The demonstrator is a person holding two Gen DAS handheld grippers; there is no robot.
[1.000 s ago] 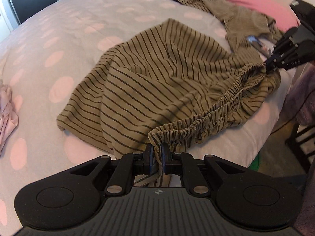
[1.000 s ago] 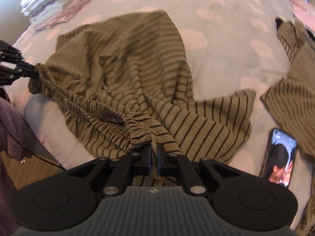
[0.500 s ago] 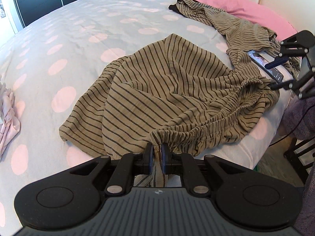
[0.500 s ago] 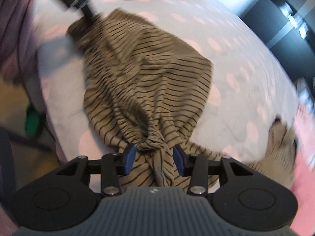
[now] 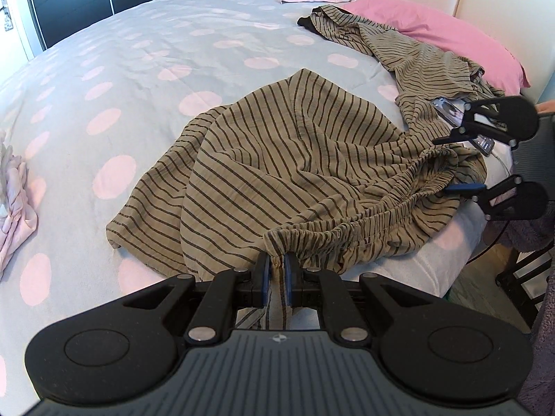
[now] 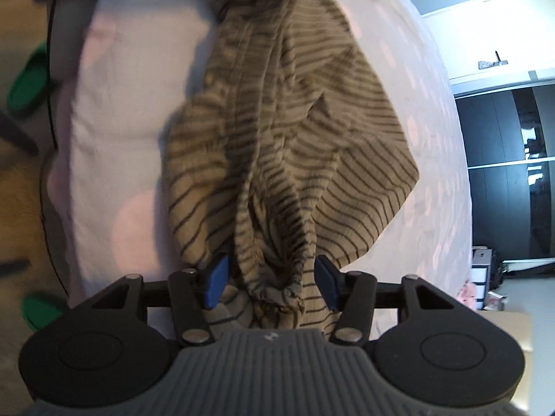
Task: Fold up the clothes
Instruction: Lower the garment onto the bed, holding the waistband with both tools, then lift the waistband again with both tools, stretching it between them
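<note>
- Striped garment spread crumpled on the near right part of the bed, elastic waistband running along the bed's near edge, some cloth drooping over that edge.
- Left tool clenched on the left end of the waistband, a tuft of cloth pinched between its blue pads.
- Right tool spread wide at the right end of the waistband, jaws on either side of the bunched cloth, gripping nothing; same in its own view, right tool parted around a gathered ridge.
- Risk: closing on the bunch as it lies, catching several layers or only the outer ruffle, giving a lopsided hold and a twisted waistband once lifted.
- Risk: pulling with the left side alone while the right end lies loose, dragging the garment further off the bed's near edge towards the floor.
- Risk: phone lying just beyond the right tool, partly under the second striped garment; a sweep or tug there likely to knock it or snag that cloth.
- Right wrist view blurred, so the exact layer between the jaws not possible to tell.
</note>
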